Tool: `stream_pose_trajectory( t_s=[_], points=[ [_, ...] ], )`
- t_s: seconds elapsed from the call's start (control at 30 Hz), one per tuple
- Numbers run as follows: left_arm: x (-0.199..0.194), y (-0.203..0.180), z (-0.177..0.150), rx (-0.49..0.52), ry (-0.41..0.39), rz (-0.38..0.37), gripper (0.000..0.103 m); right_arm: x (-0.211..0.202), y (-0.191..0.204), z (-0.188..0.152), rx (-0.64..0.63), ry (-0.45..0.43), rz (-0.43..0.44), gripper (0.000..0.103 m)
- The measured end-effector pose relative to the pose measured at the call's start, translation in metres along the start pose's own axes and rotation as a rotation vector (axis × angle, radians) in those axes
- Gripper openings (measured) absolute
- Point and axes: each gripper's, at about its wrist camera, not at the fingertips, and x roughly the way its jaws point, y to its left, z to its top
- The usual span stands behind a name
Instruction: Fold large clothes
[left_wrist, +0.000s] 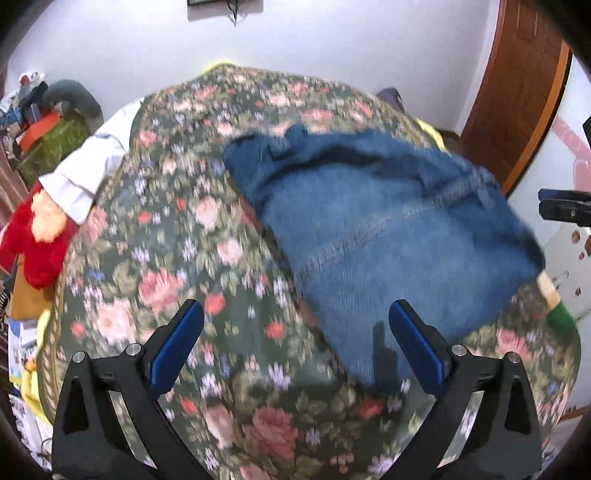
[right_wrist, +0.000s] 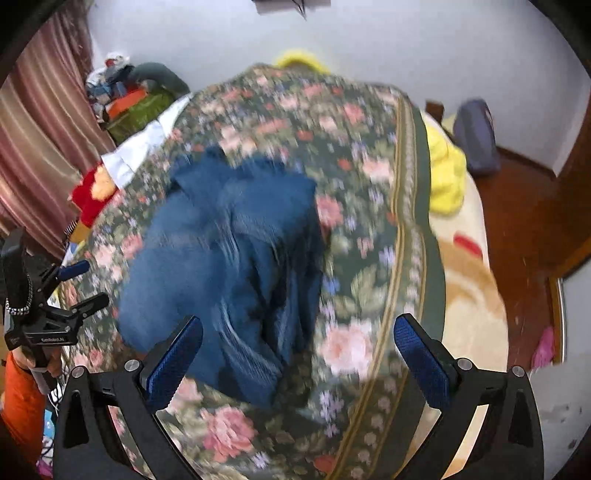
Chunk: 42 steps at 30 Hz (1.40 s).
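A blue denim garment (left_wrist: 388, 236) lies crumpled on a bed with a floral cover (left_wrist: 155, 229); both views are blurred by motion. My left gripper (left_wrist: 295, 310) is open above the cover, with its right finger (left_wrist: 413, 339) over the garment's near edge and nothing between the pads. In the right wrist view the garment (right_wrist: 229, 251) lies left of centre on the cover (right_wrist: 369, 236). My right gripper (right_wrist: 299, 325) is open just above the garment's near end and holds nothing. The left gripper (right_wrist: 86, 284) shows at the left edge, and the right gripper (left_wrist: 565, 208) shows at the right edge of the left wrist view.
A red plush toy (left_wrist: 33, 243) and a white cloth (left_wrist: 88, 170) lie at the bed's left side. A yellow blanket (right_wrist: 445, 177) and a purple bag (right_wrist: 476, 136) sit at the right. A striped curtain (right_wrist: 40, 147), piled clutter (right_wrist: 133, 99) and a wooden door (left_wrist: 517, 96) ring the bed.
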Motion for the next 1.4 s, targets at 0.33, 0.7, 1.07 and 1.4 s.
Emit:
stream_pose_trajectory(
  t_s=[0.33,0.7,1.07,1.4],
  points=[
    [0.051,-0.006,0.081,-0.016,-0.018,-0.012,0.101,0.039,0.007,0.062,0.04,0.022,0.056,0.103],
    [0.138,0.014,0.113,-0.057,0.027,0.14,0.101,0.124,-0.033,0.073,0.124,0.134,0.126,0.103],
    [0.122,0.033,0.108,-0.044,0.024,0.174,0.102,0.131,-0.042,0.066,0.15,0.132,0.112,0.103],
    [0.051,0.044,0.08,-0.018,-0.059,0.16,0.102,0.065,-0.007,0.063,-0.05,0.05,-0.031,0.103]
  ],
)
